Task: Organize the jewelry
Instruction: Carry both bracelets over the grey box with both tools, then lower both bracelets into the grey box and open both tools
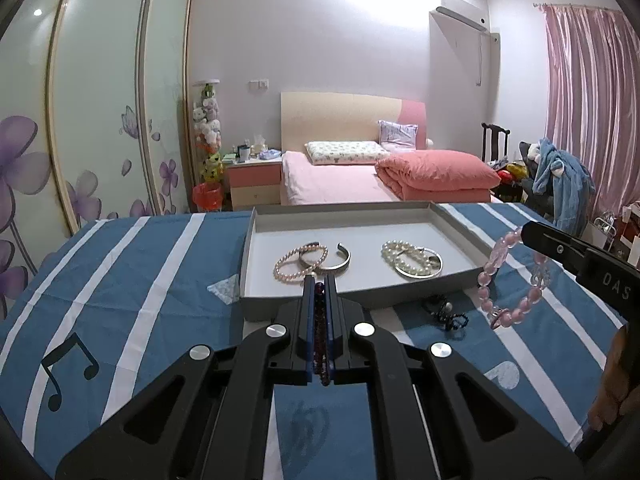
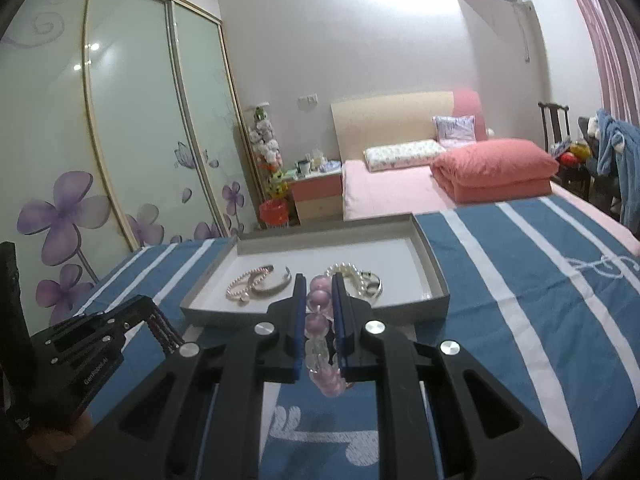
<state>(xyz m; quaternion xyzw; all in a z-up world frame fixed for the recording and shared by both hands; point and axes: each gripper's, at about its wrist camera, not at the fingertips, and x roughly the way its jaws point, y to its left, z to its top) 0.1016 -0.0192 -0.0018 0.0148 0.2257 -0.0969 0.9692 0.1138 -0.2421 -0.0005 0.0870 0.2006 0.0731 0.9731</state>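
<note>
A grey tray (image 1: 248, 252) (image 2: 434, 268) on the blue striped cloth holds a pink pearl bracelet (image 1: 280, 266), a silver cuff (image 1: 340, 264) and a white pearl bracelet with a silver bangle (image 1: 412, 260). My left gripper (image 1: 319, 280) is shut on a dark purple bead bracelet (image 1: 320, 328), just in front of the tray's near wall. My right gripper (image 2: 316, 280) is shut on a pink bead bracelet (image 2: 320, 332), which hangs at the right in the left wrist view (image 1: 508, 280). A dark jewelry piece (image 1: 448, 312) lies on the cloth by the tray.
The blue and white striped cloth (image 1: 140, 280) covers the work surface. Behind it are a pink bed (image 1: 340, 180), a nightstand (image 1: 252, 180), a sliding wardrobe (image 1: 100, 120) at left, and a chair with clothes (image 1: 560, 176) at right.
</note>
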